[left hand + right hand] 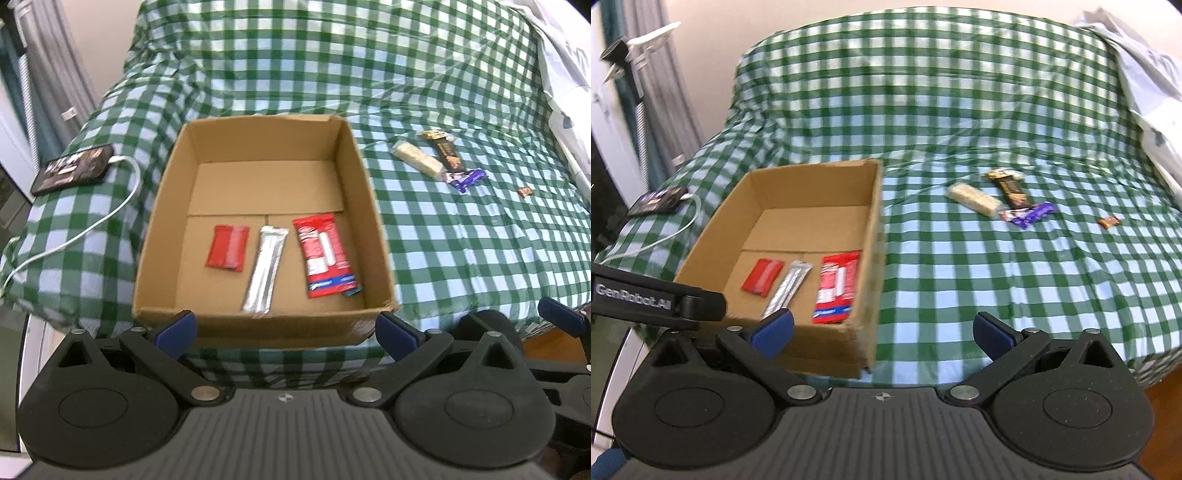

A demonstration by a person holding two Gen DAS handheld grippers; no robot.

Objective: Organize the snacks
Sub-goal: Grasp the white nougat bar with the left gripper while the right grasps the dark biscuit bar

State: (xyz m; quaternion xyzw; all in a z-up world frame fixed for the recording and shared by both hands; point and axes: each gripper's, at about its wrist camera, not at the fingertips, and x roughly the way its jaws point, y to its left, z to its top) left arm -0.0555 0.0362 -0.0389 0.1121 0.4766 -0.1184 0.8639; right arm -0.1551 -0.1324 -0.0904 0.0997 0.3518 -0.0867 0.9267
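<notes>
Both claws, left (286, 332) and right (882, 334), hang spread and empty before the cardboard box (373, 206); the cereal bar (975, 199) right of it wants a flat, centred pinch.

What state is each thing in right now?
Box: open, three snacks inside.
Red pack: flat in box.
Silver bar: flat in box.
Red-white pack: flat in box.
Pale bar: on cloth, outside box.
Dark bar: outside box.
Purple bar: outside box.
Left hand-held gripper: open, empty.
Right hand-held gripper: open, empty.

Box (258, 328) rear bare; 3 packets (265, 267) front.
</notes>
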